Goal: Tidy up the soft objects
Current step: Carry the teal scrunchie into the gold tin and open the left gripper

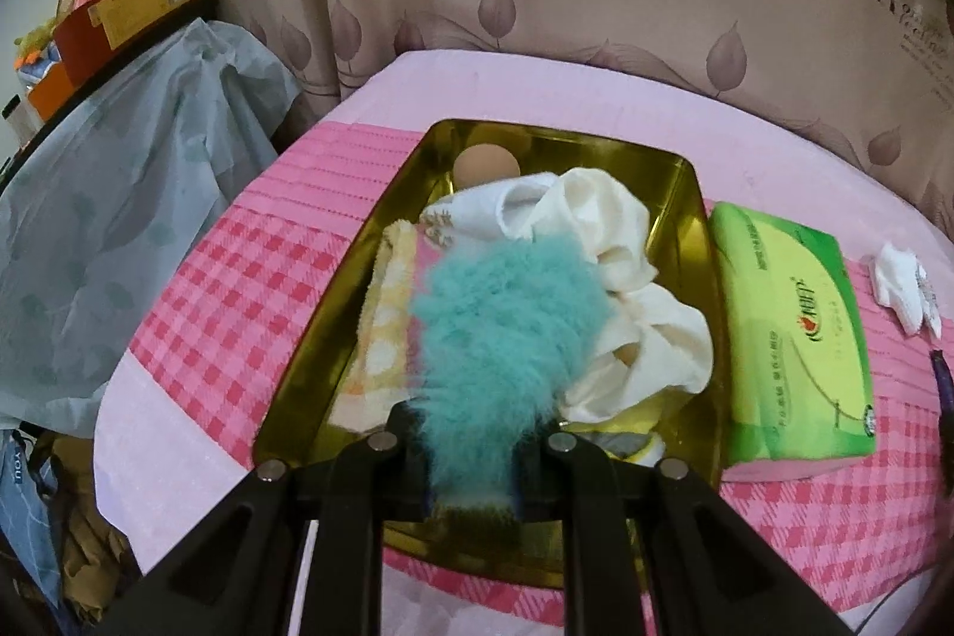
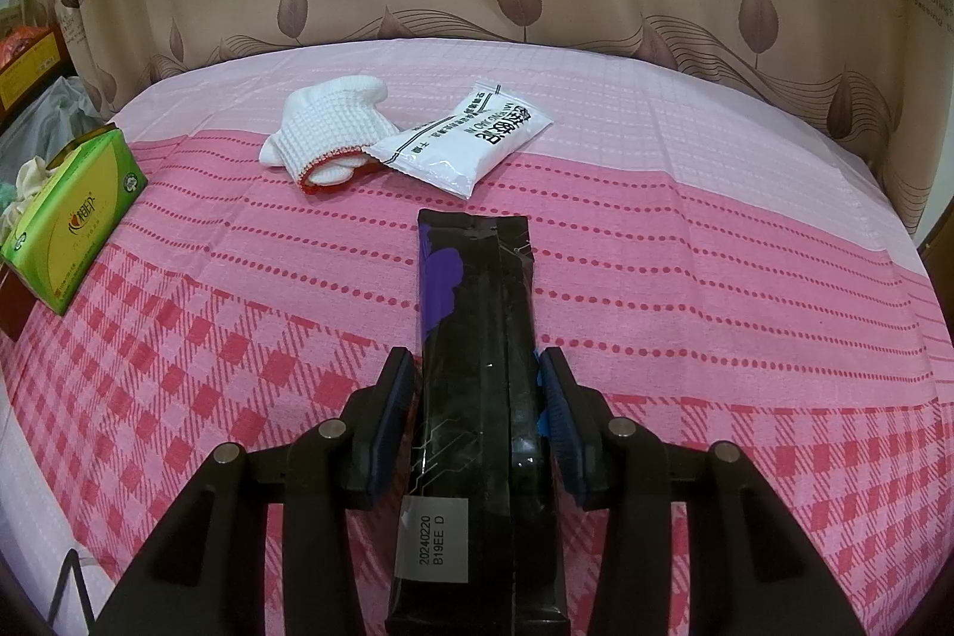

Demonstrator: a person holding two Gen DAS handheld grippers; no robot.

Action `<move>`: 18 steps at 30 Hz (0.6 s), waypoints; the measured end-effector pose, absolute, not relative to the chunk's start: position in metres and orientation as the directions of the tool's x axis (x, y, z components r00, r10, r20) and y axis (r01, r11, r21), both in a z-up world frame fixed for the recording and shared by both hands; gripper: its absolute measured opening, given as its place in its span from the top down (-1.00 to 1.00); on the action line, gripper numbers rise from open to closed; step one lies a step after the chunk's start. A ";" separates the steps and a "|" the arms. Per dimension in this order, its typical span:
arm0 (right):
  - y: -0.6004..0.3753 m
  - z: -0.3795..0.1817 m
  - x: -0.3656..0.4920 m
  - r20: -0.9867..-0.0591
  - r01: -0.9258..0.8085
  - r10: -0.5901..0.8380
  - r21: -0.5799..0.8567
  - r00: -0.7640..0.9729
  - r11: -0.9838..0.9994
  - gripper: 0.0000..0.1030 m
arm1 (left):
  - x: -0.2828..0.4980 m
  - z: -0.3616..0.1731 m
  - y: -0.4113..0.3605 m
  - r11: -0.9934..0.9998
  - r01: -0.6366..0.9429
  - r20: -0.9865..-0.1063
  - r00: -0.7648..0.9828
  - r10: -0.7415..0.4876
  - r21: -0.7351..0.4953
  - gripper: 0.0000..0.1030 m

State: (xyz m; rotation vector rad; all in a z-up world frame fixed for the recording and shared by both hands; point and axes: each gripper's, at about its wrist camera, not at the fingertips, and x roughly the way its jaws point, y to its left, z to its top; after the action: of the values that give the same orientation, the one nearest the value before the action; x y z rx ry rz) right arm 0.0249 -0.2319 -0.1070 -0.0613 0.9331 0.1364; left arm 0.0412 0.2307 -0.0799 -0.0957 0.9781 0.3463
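The left gripper [image 1: 471, 448] is clamping a teal fluffy toy [image 1: 507, 326], its length running away over the gold tray [image 1: 703, 242]. The right gripper [image 2: 477, 397] is gripping a black packet [image 2: 477, 338] pointing far.

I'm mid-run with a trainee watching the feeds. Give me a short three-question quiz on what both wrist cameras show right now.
1. True or false: the left hand-held gripper holds a teal fluffy thing over the gold tray.
2. What lies between the fingers of the right hand-held gripper?
A. white glove
B. long black packet
C. tissue pack
3. Fill in: beside the white glove on the pink bedspread lies a white ____.

Key:
1. True.
2. B, the black packet; whether the pads actually press it is unclear.
3. Wipes packet, touching the glove's cuff. The green tissue pack lies right of the tray.
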 end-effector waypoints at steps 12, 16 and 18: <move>-0.232 -0.108 0.025 -0.804 -0.144 0.087 0.002 0.588 0.990 0.21 | 0.072 -0.097 0.237 0.945 -0.315 -0.839 0.487 0.241 0.089 0.68; -0.231 -0.108 0.025 -0.804 -0.143 0.087 0.002 0.588 0.990 0.21 | 0.080 -0.103 0.239 0.947 -0.308 -0.847 0.475 0.238 0.094 0.67; -0.231 -0.108 0.025 -0.804 -0.143 0.087 0.002 0.588 0.990 0.20 | 0.081 -0.105 0.240 0.949 -0.302 -0.851 0.470 0.234 0.094 0.63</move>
State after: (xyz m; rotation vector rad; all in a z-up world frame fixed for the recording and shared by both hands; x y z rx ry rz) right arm 0.0250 -0.2312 -0.1078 -0.0657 0.9324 0.1340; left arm 0.0809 0.2396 -0.1046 -0.0724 1.0300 0.3288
